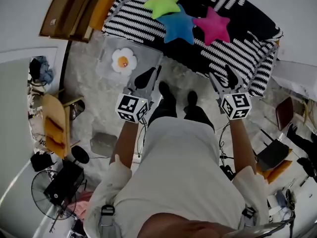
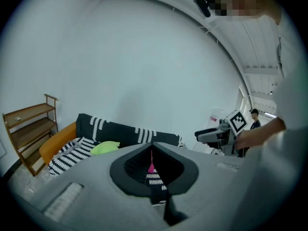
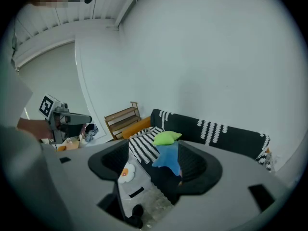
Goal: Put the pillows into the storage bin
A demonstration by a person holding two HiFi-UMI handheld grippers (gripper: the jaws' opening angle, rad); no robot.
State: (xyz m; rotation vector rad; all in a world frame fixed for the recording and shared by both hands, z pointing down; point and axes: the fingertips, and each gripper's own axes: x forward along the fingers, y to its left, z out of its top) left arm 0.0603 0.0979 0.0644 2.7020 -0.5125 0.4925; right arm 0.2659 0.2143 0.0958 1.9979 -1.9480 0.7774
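Three star pillows lie on the striped sofa (image 1: 237, 48): green (image 1: 163, 3), blue (image 1: 179, 26) and pink (image 1: 213, 25). On the floor in front stands a clear storage bin (image 1: 106, 48) with a fried-egg pillow (image 1: 123, 60) in it. My left gripper (image 1: 151, 74) hovers beside the bin's right edge, its jaws a narrow gap apart and empty. My right gripper (image 1: 224, 76) hangs before the sofa's front edge, open and empty. Between the right gripper's jaws I see the green pillow (image 3: 166, 137), the blue one (image 3: 168, 159) and the egg pillow (image 3: 126, 173).
A wooden shelf (image 1: 69, 9) and an orange cushion (image 1: 104, 4) stand left of the sofa. A wooden chair (image 1: 54, 125), a grey box (image 1: 103, 144) and a fan (image 1: 49, 192) crowd the left floor. More clutter (image 1: 277, 155) lies at the right. The person's feet (image 1: 166, 90) stand between the grippers.
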